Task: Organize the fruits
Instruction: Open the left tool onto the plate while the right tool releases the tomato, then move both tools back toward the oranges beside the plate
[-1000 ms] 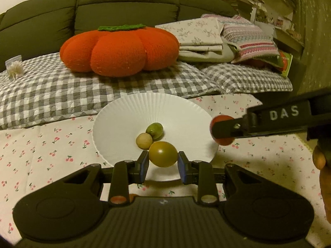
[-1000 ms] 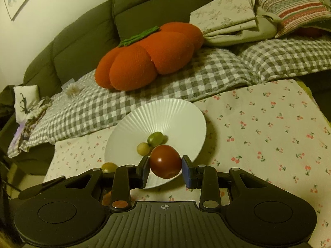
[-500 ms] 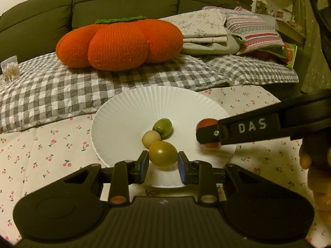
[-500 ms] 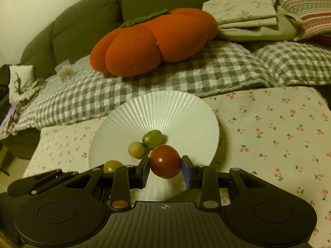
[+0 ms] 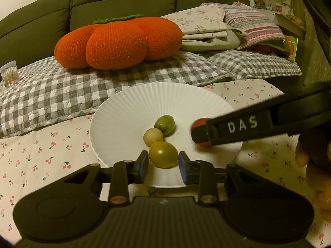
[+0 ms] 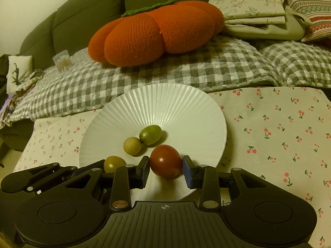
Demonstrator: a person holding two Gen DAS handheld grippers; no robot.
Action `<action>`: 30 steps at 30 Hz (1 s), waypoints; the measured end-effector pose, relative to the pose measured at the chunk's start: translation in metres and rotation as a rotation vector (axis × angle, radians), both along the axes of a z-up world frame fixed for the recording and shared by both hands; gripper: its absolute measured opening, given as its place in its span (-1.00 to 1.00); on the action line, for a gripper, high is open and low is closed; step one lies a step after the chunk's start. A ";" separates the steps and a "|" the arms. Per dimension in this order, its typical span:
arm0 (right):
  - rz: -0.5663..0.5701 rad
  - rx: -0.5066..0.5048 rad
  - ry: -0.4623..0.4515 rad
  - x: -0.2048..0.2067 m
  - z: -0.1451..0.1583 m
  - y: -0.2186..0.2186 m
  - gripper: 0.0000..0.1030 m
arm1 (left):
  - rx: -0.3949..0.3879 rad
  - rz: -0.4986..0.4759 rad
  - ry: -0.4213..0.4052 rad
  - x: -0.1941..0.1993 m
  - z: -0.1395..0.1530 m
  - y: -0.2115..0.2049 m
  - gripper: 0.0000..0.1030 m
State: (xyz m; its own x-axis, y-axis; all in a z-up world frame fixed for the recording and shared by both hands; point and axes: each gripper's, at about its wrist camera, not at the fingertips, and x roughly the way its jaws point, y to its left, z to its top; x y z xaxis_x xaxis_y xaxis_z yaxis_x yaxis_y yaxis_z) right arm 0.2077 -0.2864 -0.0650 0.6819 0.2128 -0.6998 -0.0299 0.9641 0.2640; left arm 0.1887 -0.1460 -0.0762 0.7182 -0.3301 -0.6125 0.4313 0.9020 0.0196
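A white ribbed plate [image 5: 124, 103] [image 6: 157, 95] lies on a cherry-print cloth [image 5: 41, 144]. On it sit a green oval fruit [image 5: 164, 124] [image 6: 150, 134] and a pale round fruit [image 5: 153, 136] [image 6: 132, 145]. A yellow-green tomato [image 5: 163, 154] [image 6: 114, 163] rests at the plate's near rim between the jaws of my left gripper [image 5: 163, 160], which are opening, with a thin gap on each side. My right gripper [image 6: 166, 166] is over the plate's right side. Its pads still touch a red tomato [image 6: 166, 161] [image 5: 198, 124] just above the plate as its jaws start opening.
An orange pumpkin-shaped cushion [image 5: 118, 41] lies on a grey checked quilt [image 5: 51, 95] behind the plate, with folded linens [image 5: 204, 29] to its right and a dark sofa back beyond. A hand [image 5: 316, 175] holds the right gripper at the right edge.
Both grippers sank toward the plate with their tomatoes. The right one came in over the plate's right side. The left jaws widened off the yellow-green tomato, which now rests on the plate.
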 end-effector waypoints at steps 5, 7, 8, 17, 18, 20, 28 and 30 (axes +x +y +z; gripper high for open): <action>-0.029 0.021 -0.021 -0.005 0.007 -0.006 0.03 | -0.021 0.012 -0.013 -0.004 0.007 0.007 0.01; -0.047 0.040 -0.028 -0.007 0.011 -0.012 0.03 | -0.043 0.022 -0.005 -0.005 0.011 0.012 0.02; -0.059 0.055 -0.028 -0.008 0.013 -0.016 0.03 | -0.056 0.030 -0.005 -0.006 0.014 0.016 0.03; -0.126 0.134 -0.055 -0.025 0.032 -0.036 0.03 | -0.146 0.089 0.027 -0.015 0.033 0.046 0.04; -0.130 0.138 -0.057 -0.028 0.034 -0.036 0.03 | -0.152 0.094 0.029 -0.017 0.034 0.048 0.04; -0.136 0.155 -0.062 -0.033 0.038 -0.036 0.03 | -0.154 0.097 0.031 -0.023 0.038 0.052 0.04; -0.126 0.150 -0.051 -0.058 0.044 -0.027 0.03 | -0.152 0.127 0.066 -0.046 0.044 0.069 0.04; -0.115 0.147 -0.050 -0.065 0.047 -0.023 0.03 | -0.162 0.129 0.076 -0.053 0.046 0.074 0.04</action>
